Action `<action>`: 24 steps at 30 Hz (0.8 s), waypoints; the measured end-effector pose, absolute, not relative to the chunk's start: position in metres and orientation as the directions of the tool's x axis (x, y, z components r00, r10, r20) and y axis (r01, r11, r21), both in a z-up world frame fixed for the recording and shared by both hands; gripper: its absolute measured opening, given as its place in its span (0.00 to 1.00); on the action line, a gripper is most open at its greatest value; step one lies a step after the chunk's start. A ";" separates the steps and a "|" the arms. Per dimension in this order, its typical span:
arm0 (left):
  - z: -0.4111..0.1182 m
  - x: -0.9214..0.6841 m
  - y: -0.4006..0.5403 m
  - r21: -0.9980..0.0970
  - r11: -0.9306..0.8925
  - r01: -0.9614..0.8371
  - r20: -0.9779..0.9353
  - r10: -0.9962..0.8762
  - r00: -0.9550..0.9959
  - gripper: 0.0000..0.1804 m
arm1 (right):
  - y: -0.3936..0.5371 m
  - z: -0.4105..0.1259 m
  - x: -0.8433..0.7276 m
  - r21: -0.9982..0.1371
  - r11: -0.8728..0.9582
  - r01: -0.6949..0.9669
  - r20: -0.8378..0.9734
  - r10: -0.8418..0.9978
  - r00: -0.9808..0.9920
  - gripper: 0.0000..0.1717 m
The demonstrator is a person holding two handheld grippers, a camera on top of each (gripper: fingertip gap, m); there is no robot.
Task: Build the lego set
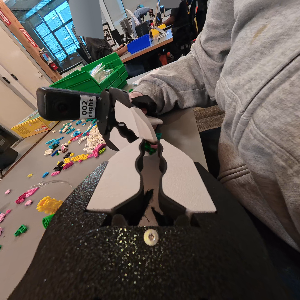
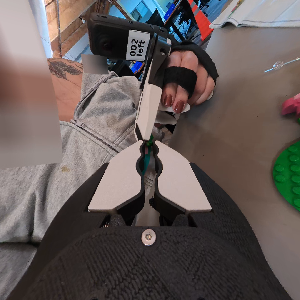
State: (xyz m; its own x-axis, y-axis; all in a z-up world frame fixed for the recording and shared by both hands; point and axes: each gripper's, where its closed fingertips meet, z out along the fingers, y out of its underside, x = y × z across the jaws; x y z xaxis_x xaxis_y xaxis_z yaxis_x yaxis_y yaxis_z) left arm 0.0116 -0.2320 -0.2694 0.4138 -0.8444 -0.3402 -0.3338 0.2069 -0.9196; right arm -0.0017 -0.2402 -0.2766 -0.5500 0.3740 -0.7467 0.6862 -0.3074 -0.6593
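Note:
In the left wrist view my left gripper [image 1: 150,144] is shut on a small brick assembly [image 1: 149,148] of green bricks with a pink piece [image 1: 154,146], held in the air over the grey table's near edge [image 1: 178,129]. My right gripper [image 1: 154,140] comes in from the upper left, its tips on the same assembly. In the right wrist view my right gripper [image 2: 149,143] is shut on the assembly [image 2: 149,143]. A thin teal piece [image 2: 145,164] runs back between its fingers. The left gripper [image 2: 145,138] reaches down from above, edge-on, tip to tip with the right one.
Several loose coloured bricks [image 1: 78,146] lie across the table, with green bins [image 1: 90,78] and a yellow box [image 1: 32,128] behind. A yellow build [image 1: 48,206] sits at near left. A green round studded plate [image 2: 289,175] lies at right. A person in a grey hoodie [image 1: 243,97] stands close.

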 end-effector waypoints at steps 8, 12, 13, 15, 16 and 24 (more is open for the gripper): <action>-0.269 0.013 -0.233 -0.917 0.224 -0.329 -0.351 -0.846 0.402 0.08 | -0.241 -0.277 0.000 -0.639 -0.315 0.702 -0.766 0.349 -0.540 0.05; -0.268 0.012 -0.232 -0.922 0.219 -0.318 -0.342 -0.846 0.409 0.07 | -0.240 -0.276 -0.001 -0.641 -0.321 0.697 -0.764 0.353 -0.541 0.05; -0.268 0.011 -0.231 -0.926 0.208 -0.316 -0.333 -0.843 0.422 0.07 | -0.239 -0.276 -0.002 -0.647 -0.328 0.688 -0.759 0.361 -0.542 0.05; -0.267 0.007 -0.226 -0.930 0.179 -0.321 -0.319 -0.827 0.463 0.09 | -0.235 -0.274 -0.004 -0.666 -0.341 0.663 -0.742 0.388 -0.546 0.05; -0.268 0.006 -0.224 -0.929 0.163 -0.331 -0.313 -0.822 0.475 0.09 | -0.232 -0.274 -0.005 -0.676 -0.343 0.653 -0.733 0.404 -0.547 0.04; -0.272 -0.010 -0.216 -0.881 0.199 -0.428 -0.417 -0.753 0.508 0.06 | -0.222 -0.273 -0.012 -0.721 -0.354 0.596 -0.686 0.484 -0.543 0.04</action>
State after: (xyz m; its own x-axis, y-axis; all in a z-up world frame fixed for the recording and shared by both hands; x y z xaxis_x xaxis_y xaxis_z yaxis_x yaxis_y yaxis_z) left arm -0.0098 -0.2157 -0.2720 0.5085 -0.7533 -0.4172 -0.4283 0.1991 -0.8815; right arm -0.0115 -0.2220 -0.2734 -0.5427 0.4839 -0.6865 0.5958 -0.3543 -0.7208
